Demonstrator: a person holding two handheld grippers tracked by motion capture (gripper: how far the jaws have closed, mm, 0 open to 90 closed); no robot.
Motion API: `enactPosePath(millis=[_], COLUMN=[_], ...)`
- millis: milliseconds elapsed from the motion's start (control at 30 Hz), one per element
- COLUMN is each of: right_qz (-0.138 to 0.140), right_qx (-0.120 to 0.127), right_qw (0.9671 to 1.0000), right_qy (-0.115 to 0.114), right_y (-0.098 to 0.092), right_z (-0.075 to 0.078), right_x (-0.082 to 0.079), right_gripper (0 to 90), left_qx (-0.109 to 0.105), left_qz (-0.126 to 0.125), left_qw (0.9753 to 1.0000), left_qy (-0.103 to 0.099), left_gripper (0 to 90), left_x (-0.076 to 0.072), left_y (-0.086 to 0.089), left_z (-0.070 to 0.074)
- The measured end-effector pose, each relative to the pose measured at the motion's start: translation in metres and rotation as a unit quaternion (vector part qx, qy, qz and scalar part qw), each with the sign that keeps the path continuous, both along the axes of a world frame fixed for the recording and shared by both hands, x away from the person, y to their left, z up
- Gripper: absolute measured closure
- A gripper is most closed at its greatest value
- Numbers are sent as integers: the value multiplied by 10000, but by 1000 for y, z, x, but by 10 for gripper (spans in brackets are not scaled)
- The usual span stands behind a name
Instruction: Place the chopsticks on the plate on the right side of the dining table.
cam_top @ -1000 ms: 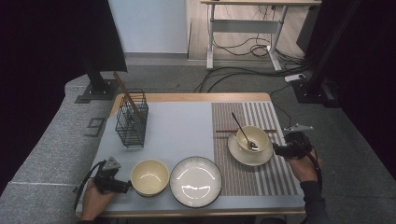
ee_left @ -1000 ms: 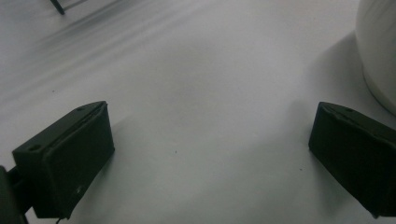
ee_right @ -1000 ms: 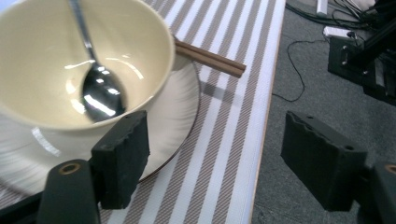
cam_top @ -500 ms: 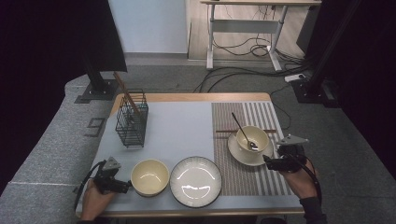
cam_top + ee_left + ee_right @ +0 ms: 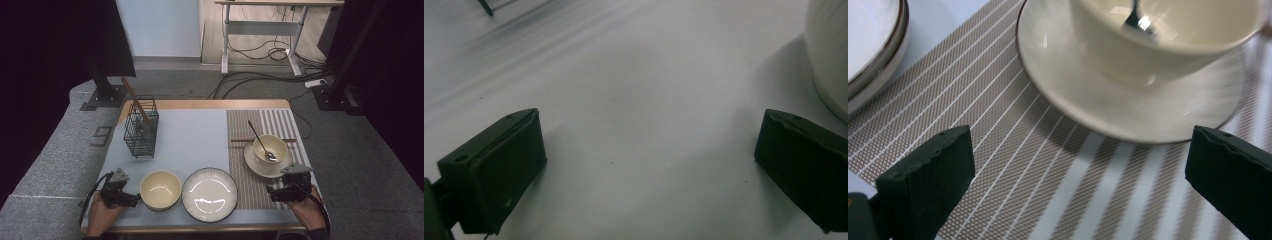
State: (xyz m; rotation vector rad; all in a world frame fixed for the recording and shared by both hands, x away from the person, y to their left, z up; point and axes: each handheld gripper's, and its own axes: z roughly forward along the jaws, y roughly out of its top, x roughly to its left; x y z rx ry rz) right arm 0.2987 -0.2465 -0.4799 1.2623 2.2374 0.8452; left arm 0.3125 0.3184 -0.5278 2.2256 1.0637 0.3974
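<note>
My left gripper [image 5: 133,199] rests open on the pale table near the front left, jaws pointing at a cream bowl [image 5: 160,189] just to its right. In the left gripper view the left gripper [image 5: 649,137] has nothing between its jaws, and the bowl's side [image 5: 830,50] shows at the top right. My right gripper [image 5: 274,193] stands open over the striped placemat [image 5: 250,195], a little in front of a saucer [image 5: 255,164] that carries a cream cup [image 5: 270,147] with a spoon [image 5: 257,136] in it. The right gripper [image 5: 1078,150] faces that saucer [image 5: 1088,100] and cup [image 5: 1158,45].
A white ribbed plate [image 5: 209,194] lies between the bowl and the placemat; its rim [image 5: 873,55] shows left of my right gripper. A black wire basket [image 5: 140,134] with a wooden stick stands at the back left. The table's front edge is close behind both hands.
My right gripper has drawn back from beside the saucer toward the front edge and to the left. The left gripper has stayed where it was.
</note>
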Motion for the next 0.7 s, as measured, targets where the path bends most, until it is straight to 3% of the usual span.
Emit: enactPosePath(millis=[367,533,700], right_qz=[-192,-203,-207], right_qx=[217,463,493], right_qw=[9993,9987,9984], right_qy=[226,-115,-177], right_y=[4,1,0], right_z=[-51,-58,-60], right_x=[0,-4,-5], right_gripper=[0,0,0], left_qx=[2,3,3], left_qz=[-2,-2,-1], left_qw=[10000,10000,10000], left_qy=[-4,-3,-2], left_gripper=[0,0,0], left_x=[0,0,0], left_y=[0,0,0], left_z=[0,0,0])
